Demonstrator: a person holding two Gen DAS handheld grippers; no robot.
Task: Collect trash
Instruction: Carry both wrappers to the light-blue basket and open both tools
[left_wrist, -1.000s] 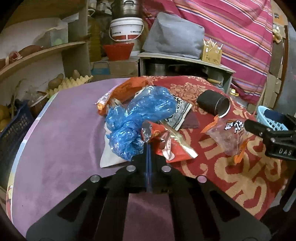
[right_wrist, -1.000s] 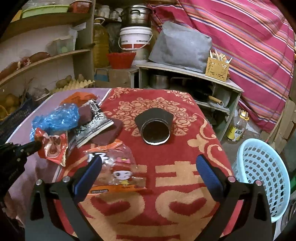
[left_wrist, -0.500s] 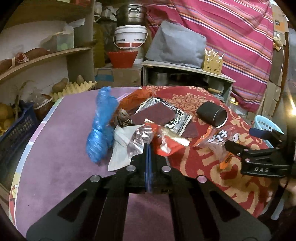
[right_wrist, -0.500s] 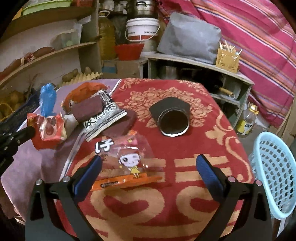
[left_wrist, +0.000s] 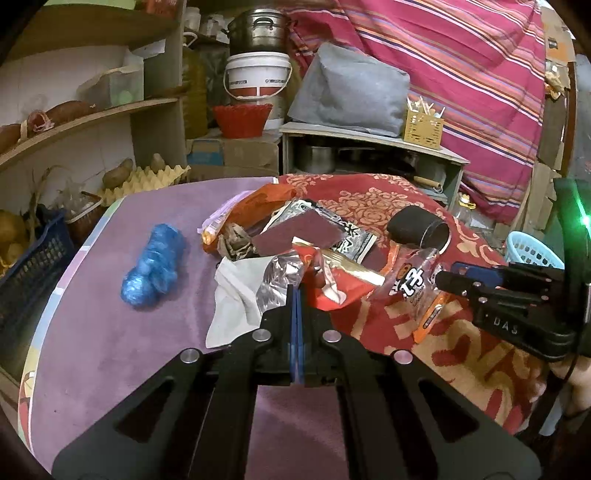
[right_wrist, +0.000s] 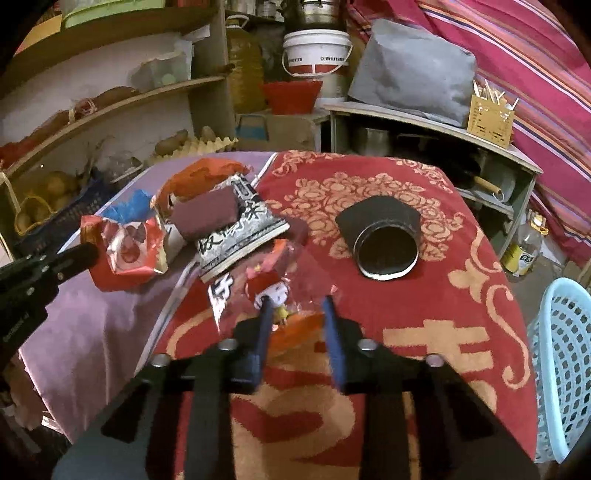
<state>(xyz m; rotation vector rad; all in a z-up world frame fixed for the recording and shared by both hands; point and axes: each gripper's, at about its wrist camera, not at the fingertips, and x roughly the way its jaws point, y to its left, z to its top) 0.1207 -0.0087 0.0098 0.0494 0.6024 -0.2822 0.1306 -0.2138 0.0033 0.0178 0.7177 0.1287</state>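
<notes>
My left gripper is shut on a red foil snack wrapper, also seen in the right wrist view. My right gripper is partly closed around a clear cartoon snack bag with an orange edge, also seen in the left wrist view; its jaws still stand apart. A pile of wrappers lies on the table, with a blue plastic bag lying apart to the left. A black can lies on its side.
A light blue basket stands off the table's right edge. The table has a purple cloth on the left and a red patterned cloth on the right. Shelves and a cabinet stand behind.
The blue bag slid off the pile and now lies on the purple cloth. My right gripper has moved onto the cartoon bag and narrowed around it. The left still holds the red wrapper.
</notes>
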